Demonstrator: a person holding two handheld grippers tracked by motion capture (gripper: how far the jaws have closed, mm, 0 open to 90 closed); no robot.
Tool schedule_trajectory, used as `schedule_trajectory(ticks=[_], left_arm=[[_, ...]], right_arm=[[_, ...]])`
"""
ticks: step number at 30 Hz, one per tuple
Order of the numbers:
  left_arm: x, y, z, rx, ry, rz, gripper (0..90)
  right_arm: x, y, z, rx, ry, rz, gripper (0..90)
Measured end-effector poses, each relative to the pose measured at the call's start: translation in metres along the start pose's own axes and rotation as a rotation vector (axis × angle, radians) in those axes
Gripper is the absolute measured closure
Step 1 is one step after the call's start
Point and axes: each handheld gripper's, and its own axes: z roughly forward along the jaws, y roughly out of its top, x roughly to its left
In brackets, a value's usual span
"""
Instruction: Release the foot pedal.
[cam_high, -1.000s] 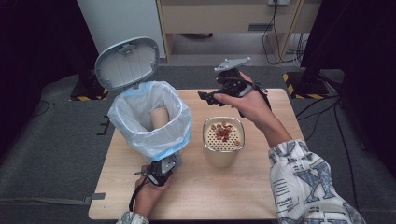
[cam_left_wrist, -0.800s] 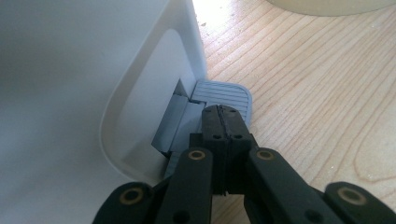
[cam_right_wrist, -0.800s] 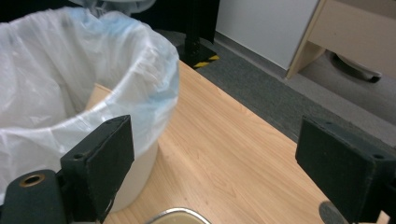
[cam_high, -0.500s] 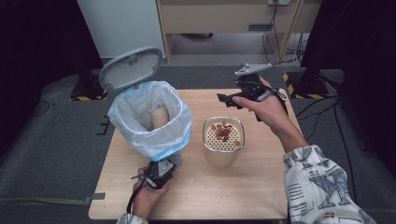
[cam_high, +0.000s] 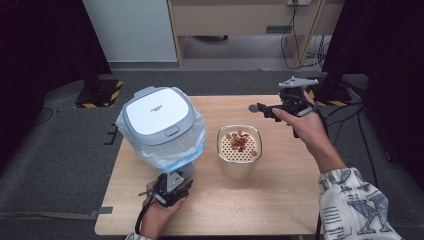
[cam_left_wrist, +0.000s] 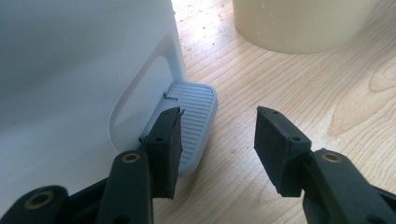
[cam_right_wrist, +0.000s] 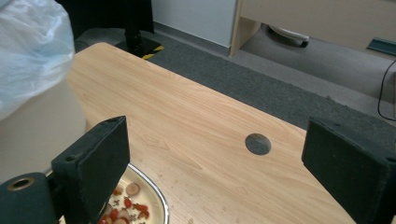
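A white pedal bin (cam_high: 160, 117) lined with a pale blue bag stands on the table's left half, its grey lid down. My left gripper (cam_high: 175, 179) rests low at the bin's front, open. In the left gripper view its (cam_left_wrist: 217, 140) left jaw hangs over the ribbed grey pedal (cam_left_wrist: 198, 109) and its right jaw over bare wood. A beige pot (cam_high: 239, 150) with a perforated insert holding red bits stands mid-table. My right gripper (cam_high: 262, 110) hovers open and empty above the table's far right, and its (cam_right_wrist: 215, 172) jaws are spread wide.
The wooden table (cam_high: 280, 200) has a round cable hole (cam_right_wrist: 258, 143) near its far edge. The pot's rim and contents (cam_right_wrist: 133, 203) and the bag (cam_right_wrist: 32, 46) sit close to the right gripper. Dark stands and cables lie on the carpet beyond.
The bin lid has swung down from wide open to closed. My right gripper has drawn back to the right, away from the bin. The left gripper stays by the pedal.
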Motion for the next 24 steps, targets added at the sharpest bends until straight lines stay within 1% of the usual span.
schedule_trajectory(ticks=[4, 8, 10, 12, 15, 17, 24], left_arm=[[0.001, 0.000, 0.001, 0.011, -0.008, 0.009, 47.5], [0.001, 0.000, 0.002, 0.015, -0.009, 0.008, 45.9], [0.001, -0.001, 0.003, 0.015, -0.017, 0.008, 44.9], [0.000, -0.001, 0.004, 0.019, -0.020, 0.008, 43.9], [0.000, -0.001, 0.005, 0.023, -0.026, 0.012, 43.1], [0.000, -0.001, 0.005, 0.022, -0.030, 0.014, 42.5], [0.000, -0.002, 0.006, 0.024, -0.033, 0.014, 41.3]], right_arm=[[-0.006, -0.012, -0.002, -0.003, -0.029, 0.017, 7.9], [-0.011, -0.026, -0.008, -0.007, -0.039, 0.027, 7.9], [-0.013, -0.035, -0.011, -0.008, -0.040, 0.033, 7.9], [-0.016, -0.044, -0.015, -0.006, -0.050, 0.040, 7.9], [-0.019, -0.059, -0.018, 0.007, -0.059, 0.045, 8.0], [-0.020, -0.071, -0.019, 0.016, -0.056, 0.056, 7.7], [-0.019, -0.103, -0.017, 0.048, -0.060, 0.074, 7.5]])
